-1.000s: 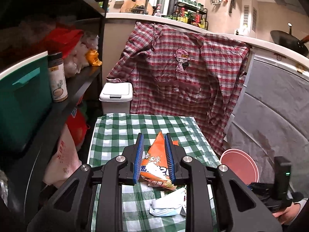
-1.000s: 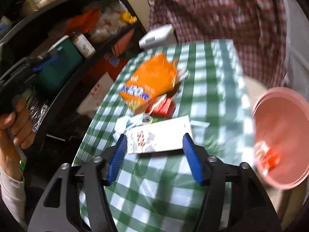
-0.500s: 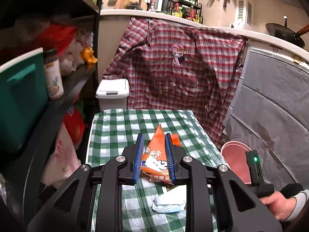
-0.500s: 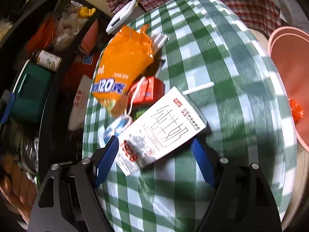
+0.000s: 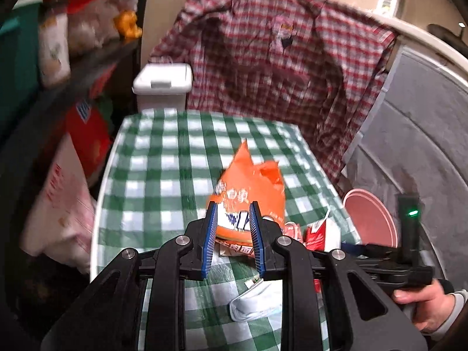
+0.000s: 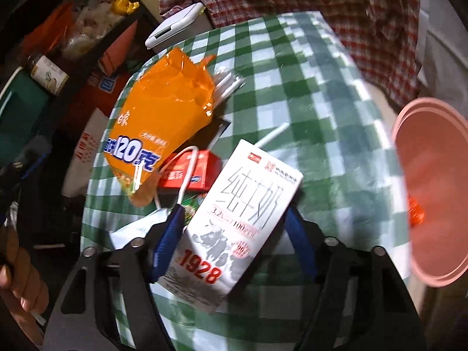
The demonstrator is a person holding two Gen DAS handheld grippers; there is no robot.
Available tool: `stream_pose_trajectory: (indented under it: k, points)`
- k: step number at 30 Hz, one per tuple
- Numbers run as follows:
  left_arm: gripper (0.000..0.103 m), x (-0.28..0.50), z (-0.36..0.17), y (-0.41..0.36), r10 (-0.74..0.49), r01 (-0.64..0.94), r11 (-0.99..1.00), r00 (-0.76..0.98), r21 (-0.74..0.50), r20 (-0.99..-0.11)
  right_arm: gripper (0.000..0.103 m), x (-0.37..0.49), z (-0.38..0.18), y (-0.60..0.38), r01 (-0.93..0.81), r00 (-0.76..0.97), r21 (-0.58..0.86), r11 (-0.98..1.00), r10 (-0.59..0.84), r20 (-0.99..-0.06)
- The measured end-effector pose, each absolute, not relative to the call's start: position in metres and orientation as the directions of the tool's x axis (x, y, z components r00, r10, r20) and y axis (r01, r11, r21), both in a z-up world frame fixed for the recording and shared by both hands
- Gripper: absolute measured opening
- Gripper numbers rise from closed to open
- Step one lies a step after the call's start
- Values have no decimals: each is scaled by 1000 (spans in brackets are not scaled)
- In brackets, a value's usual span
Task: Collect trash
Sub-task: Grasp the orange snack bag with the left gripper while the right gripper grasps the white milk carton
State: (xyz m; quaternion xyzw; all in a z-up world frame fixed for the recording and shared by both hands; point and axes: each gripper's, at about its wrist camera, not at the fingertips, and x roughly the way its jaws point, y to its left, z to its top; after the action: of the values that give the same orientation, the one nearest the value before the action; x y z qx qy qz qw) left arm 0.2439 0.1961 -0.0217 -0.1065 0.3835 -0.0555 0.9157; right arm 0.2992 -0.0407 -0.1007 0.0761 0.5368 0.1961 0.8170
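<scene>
An orange snack bag point(image 5: 251, 187) lies on the green checked table point(image 5: 163, 158). My left gripper point(image 5: 232, 219) has its blue pads on either side of the bag's near end, closed onto it. The bag also shows in the right wrist view point(image 6: 163, 117). My right gripper point(image 6: 234, 219) is shut on a white milk carton point(image 6: 242, 216) with a straw, lifted off the table and tilted. A small red box point(image 6: 193, 172), a white face mask point(image 5: 257, 301) and plastic wrappers lie beside the bag.
A pink bin point(image 6: 435, 190) with a red wrapper inside stands right of the table; it also shows in the left wrist view point(image 5: 371, 219). A white lidded bin point(image 5: 163, 84) stands behind the table. A dark shelf point(image 5: 44, 58) with goods is on the left. A plaid shirt point(image 5: 278, 52) hangs behind.
My right gripper has closed on the milk carton and raised it toward the camera. My left gripper has moved lower and closer to the table, still around the orange bag.
</scene>
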Motion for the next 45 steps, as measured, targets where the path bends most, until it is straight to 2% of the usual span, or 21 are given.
stream_pose_trajectory:
  k: [2,3,4,5,8,11,17,18,19,20,22,23,25,27,29,32,33,35,36,39,45]
  points:
    - [25,253,-35,191,-192,14,969,675,-248,-712,59,303,-98,-49,-243,361,301,922,375,-854]
    - [36,258,-42,189,-197,4,966,661,-260,-724,57,305,-98,-52,-242,366,292,925,365,-856]
    - [54,261,-47,188,-201,-7,963,651,-271,-732,56,306,-97,-57,-240,369,285,928,359,-857]
    - [58,265,-55,187,-205,-29,957,635,-289,-745,56,308,-97,-61,-243,368,279,929,354,-860]
    - [62,275,-74,181,-229,-74,940,587,-333,-777,57,309,-99,-64,-270,355,256,928,343,-870]
    - [63,282,-86,176,-233,-115,929,556,-351,-798,64,307,-100,-65,-286,360,231,930,328,-873]
    - [62,289,-93,161,-212,-111,941,540,-319,-814,66,302,-100,-63,-318,375,187,929,304,-876]
    - [57,289,-93,160,-202,-109,945,543,-307,-815,66,301,-100,-63,-324,379,175,930,297,-877]
    - [46,290,-92,161,-196,-108,948,546,-301,-815,66,300,-100,-62,-329,383,163,930,289,-878]
    - [41,290,-91,161,-190,-109,950,548,-294,-815,66,299,-99,-61,-333,387,151,931,281,-878]
    - [23,292,-88,163,-181,-112,951,557,-290,-810,66,297,-99,-61,-339,390,143,930,277,-878]
    - [20,291,-86,164,-172,-113,953,564,-281,-808,66,297,-98,-61,-342,390,142,929,277,-878]
    - [5,291,-83,164,-170,-108,954,572,-278,-803,64,295,-98,-61,-346,392,138,928,276,-878]
    - [0,289,-79,164,-174,-100,954,580,-282,-796,57,294,-97,-62,-350,388,145,926,284,-877]
    - [0,287,-74,164,-173,-95,955,593,-281,-787,50,292,-96,-62,-354,386,150,923,290,-876]
    - [0,285,-69,167,-173,-111,948,605,-297,-777,50,289,-94,-62,-350,388,145,926,283,-877]
    - [4,284,-69,169,-171,-125,944,609,-306,-775,50,288,-94,-63,-345,386,148,927,284,-878]
    - [43,285,-71,170,-174,-147,935,606,-324,-776,51,285,-92,-64,-344,388,146,928,282,-878]
    - [71,284,-73,169,-168,-158,931,614,-329,-771,52,284,-92,-64,-346,390,142,927,280,-877]
    - [73,290,-82,161,-164,-155,936,600,-315,-783,57,282,-93,-65,-357,391,130,925,274,-879]
    - [72,303,-96,156,-168,-191,923,579,-333,-798,59,280,-99,-67,-372,387,108,922,260,-885]
